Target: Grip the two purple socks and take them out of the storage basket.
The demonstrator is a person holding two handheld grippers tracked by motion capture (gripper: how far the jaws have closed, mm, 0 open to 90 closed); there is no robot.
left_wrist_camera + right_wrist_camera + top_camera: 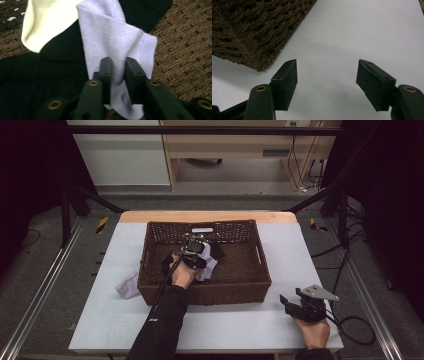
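Standing by the desk, I see a pale top carrying a brown woven basket at its middle, and most of the work sits inside it. A heap of dark cloth lies on the basket floor with a cream-coloured piece beside it, and a pale lilac sock drapes over both. Another lilac piece lies on the desk, touching the basket's left wall from outside.

The left claw reaches down into the basket, and in the left gripper view its two pads are pressed together on a fold of the lilac sock, the fabric bunched between them. The right claw rests on the desk near the basket's right front corner, jaws spread apart with nothing between them and bare desk beneath.

As I judge it, the laundry is being sorted out of the basket. One lilac piece seems already out; the sock is gripped but not yet lifted clear. The dark cloth and the cream piece remain to be dealt with, so the job looks early.
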